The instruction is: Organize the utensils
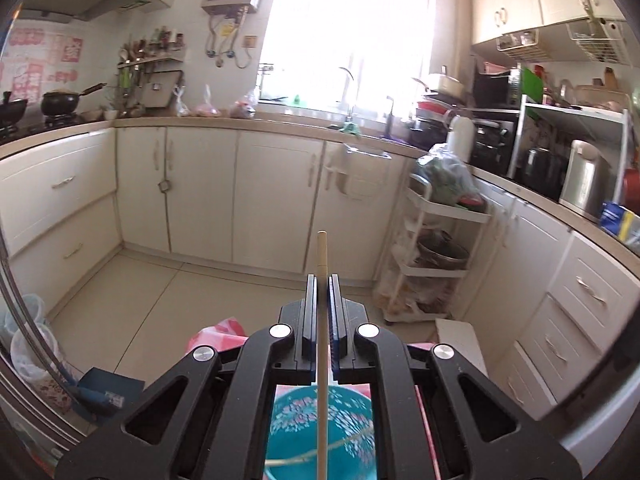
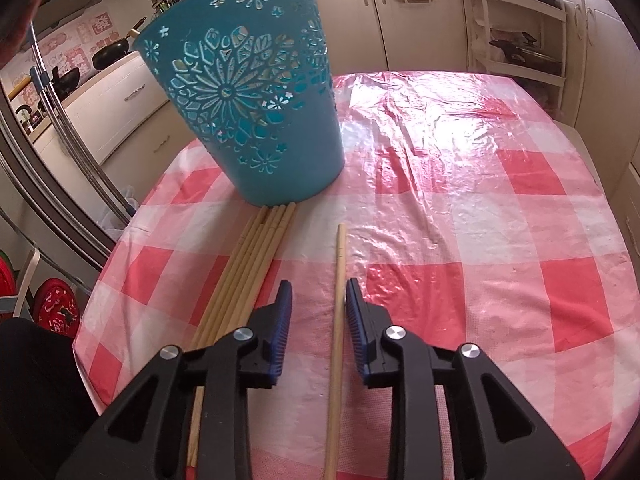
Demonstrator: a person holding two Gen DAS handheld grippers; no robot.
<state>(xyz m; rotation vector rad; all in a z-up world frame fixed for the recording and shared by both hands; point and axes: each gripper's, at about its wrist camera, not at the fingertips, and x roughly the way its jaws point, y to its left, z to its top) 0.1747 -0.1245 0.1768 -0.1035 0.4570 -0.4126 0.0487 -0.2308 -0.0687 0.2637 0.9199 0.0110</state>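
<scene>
Left wrist view: strong daylight is admitted through the far window [image 1: 352, 36], which is blown out to white; detail around its frame is lost. Cabinets and floor are evenly lit, shadows soft. Right wrist view: heavy glare is thrown off the plastic tablecloth [image 2: 440, 128] at far centre, washing out the red checks. Heavy barrel distortion is seen in both views, straight edges are bent, corners are vignetted black. Focus is held acceptably, only slightly softened toward the rims.
</scene>
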